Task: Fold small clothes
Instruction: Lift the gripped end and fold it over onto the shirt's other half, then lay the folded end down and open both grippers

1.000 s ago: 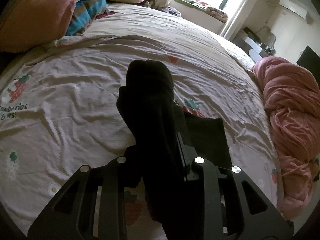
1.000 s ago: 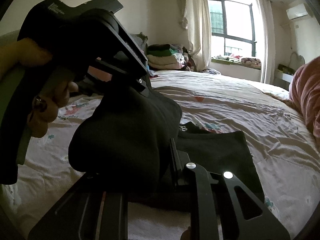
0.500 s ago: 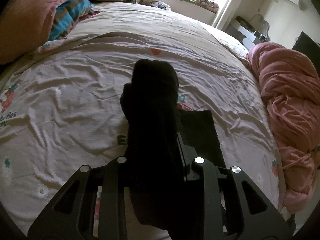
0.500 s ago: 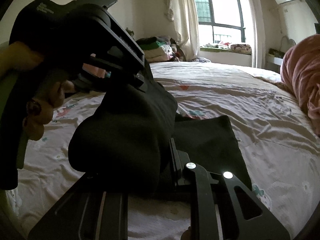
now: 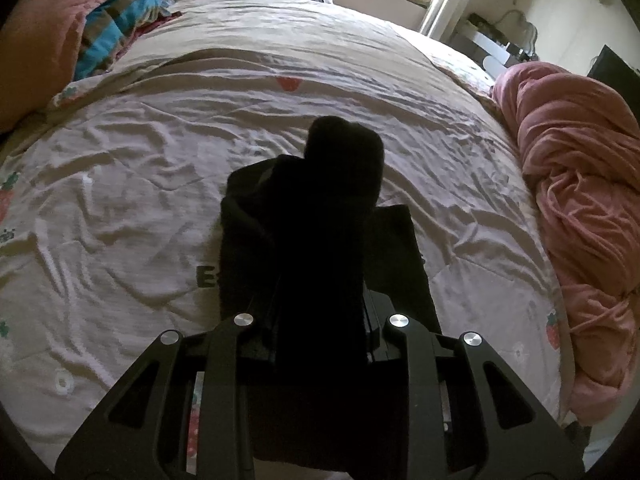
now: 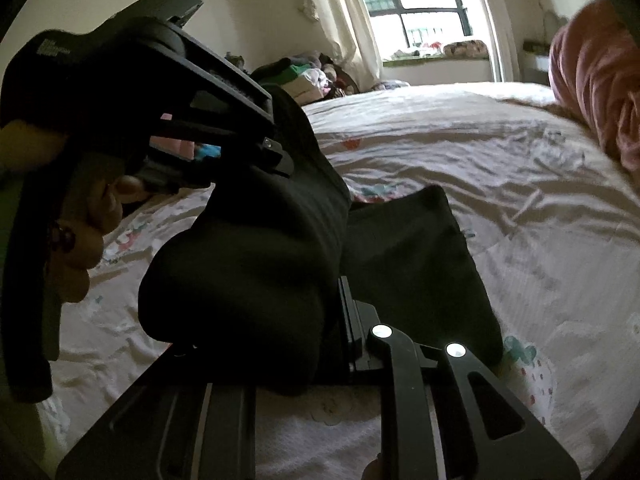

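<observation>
A small black garment (image 5: 320, 240) is pinched by both grippers over a bed. In the left wrist view my left gripper (image 5: 320, 320) is shut on a bunched edge that stands up between its fingers; the rest lies flat on the sheet (image 5: 404, 264). In the right wrist view my right gripper (image 6: 316, 344) is shut on a thick fold of the same garment (image 6: 248, 280), close beside the left gripper (image 6: 276, 156), which a hand holds at upper left. The garment's flat part (image 6: 416, 256) spreads to the right. The fingertips are hidden by cloth.
The bed has a wrinkled pale sheet (image 5: 140, 184) with strawberry prints. A pink blanket (image 5: 580, 184) is heaped along the right edge. A pink pillow (image 5: 44, 28) and a striped cushion (image 5: 108, 32) lie at far left. Folded clothes (image 6: 304, 80) are stacked by the window.
Both grippers have lowered toward the bed with the garment in hand. More of the black cloth now rests flat on the sheet.
</observation>
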### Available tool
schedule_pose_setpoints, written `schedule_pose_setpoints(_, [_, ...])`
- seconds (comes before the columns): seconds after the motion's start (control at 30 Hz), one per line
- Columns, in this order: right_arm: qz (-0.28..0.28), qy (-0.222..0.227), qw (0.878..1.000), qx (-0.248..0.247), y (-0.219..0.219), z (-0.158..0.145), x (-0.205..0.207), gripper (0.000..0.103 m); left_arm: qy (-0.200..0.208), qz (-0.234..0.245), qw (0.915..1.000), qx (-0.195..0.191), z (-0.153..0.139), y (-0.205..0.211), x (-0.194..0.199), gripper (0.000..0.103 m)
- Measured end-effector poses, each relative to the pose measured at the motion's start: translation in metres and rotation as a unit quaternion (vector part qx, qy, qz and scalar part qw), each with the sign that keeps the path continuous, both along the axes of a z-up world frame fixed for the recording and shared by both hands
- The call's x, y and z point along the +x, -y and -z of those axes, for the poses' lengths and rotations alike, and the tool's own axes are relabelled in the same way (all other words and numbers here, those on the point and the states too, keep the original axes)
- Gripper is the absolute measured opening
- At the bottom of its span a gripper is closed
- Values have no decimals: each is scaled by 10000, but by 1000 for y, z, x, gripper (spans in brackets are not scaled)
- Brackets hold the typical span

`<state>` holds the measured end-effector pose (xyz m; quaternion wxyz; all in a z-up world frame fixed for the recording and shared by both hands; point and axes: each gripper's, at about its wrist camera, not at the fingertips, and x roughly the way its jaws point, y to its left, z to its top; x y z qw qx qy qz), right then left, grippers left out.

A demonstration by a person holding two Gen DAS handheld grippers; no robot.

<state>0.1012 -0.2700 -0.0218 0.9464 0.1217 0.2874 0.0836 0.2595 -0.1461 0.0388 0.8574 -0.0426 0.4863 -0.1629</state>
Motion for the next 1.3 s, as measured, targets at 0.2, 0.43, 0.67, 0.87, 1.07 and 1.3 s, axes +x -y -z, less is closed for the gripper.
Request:
schedule_pose_setpoints(0.2, [75,-289,9979,575,19,11,5,17,-202,25,9998,40,12,17,8,21])
schedule_pose_setpoints(0.43, [86,-560,9901,1282,39,27,10,18,-337,61,9994,0,23,37,17,27])
schedule_pose_setpoints(0.67, [198,-841,9779,1906,58,47,14,24,-487,110,9976,-488,28,47,24,59])
schedule_pose_setpoints(0.87, [280,-1112,9586,2607,78,64,16,28,-456,-77,9945,-937,28,28,18,64])
schedule_pose_setpoints(1.07, [259,-1258,9510,2812,86,63,12,37,-276,-300,9963,-759,24,2,12,64])
schedule_pose_setpoints(1.3, [-167,-1343,9417,3080,105,41,23,72,-161,-220,9995,-160,51,-19,-17,64])
